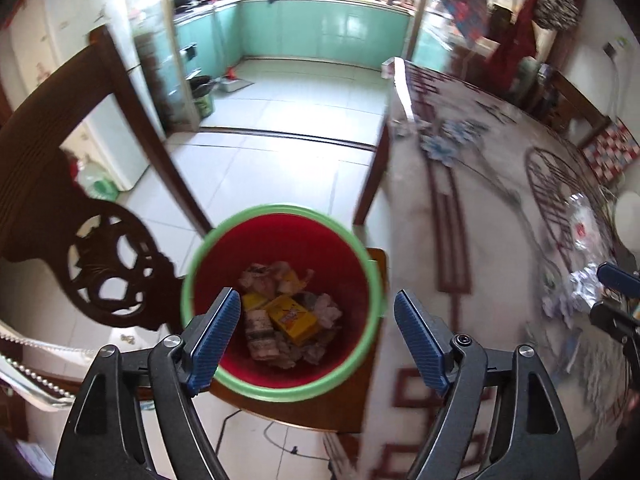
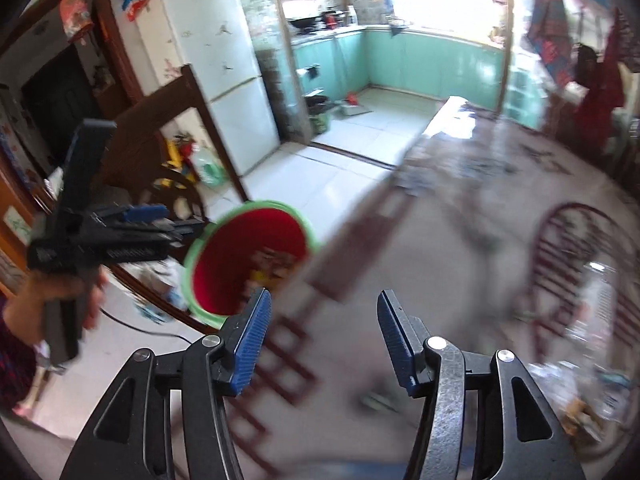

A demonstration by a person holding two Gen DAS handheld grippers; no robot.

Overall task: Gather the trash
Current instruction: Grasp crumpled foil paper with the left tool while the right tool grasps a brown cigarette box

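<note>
1. Now, down into the red bin (image 1: pixel 280 240) with the green rim: crumpled paper and a yellow box (image 1: pixel 294 318) already at the bottom, bin seated on a wooden chair (image 1: pixel 336 404) pushed up just beside the worktop (image 1: pixel 472 216).
2. Left tongs (image 1: pixel 316 340) hovering right over the bin mouth, spread wide, nothing between the blue pads (image 1: pixel 216 332). Looks like an empty pass above the bin, so no reason to linger there.
3. Right tongs (image 2: pixel 320 340) out over the patterned cloth, also spread apart and carrying nothing; view heavily smeared by motion.
4. More trash waiting at the far right of the worktop: clear crinkly wrappers (image 1: pixel 584 232) and scraps of foil (image 1: pixel 580 284), with further litter (image 2: pixel 576 396) low on the right in the right wrist view. Too blurred to sort piece by piece.
5. Best handling, by the look of it: slow the swing, settle above one scrap, pinch thin film flat between the pads near a fold.
6. Worth watching: light wrappers likely to slip or drag neighbours along; release only when well inside the green rim.
</note>
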